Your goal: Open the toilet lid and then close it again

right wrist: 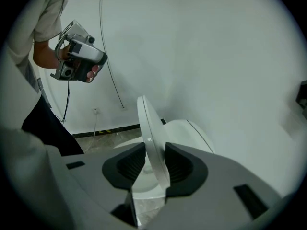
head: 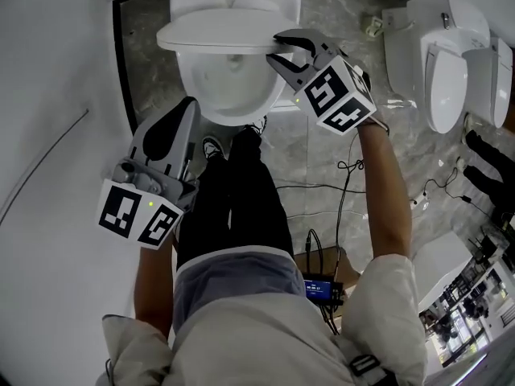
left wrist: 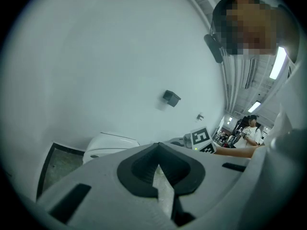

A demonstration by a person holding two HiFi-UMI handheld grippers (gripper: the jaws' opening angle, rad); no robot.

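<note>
Right tool (head: 278, 48) tight on one lid (head: 217, 34); left tool (head: 187, 109) empty.

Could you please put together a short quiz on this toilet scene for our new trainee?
1. True or false: the left gripper is shut and empty.
2. What stands between the right gripper's jaws? A) a cable B) the toilet lid C) nothing
3. Fill in: the lid is ___ raised above the bowl.
Key: 1 true; 2 B; 3 partly.
</note>
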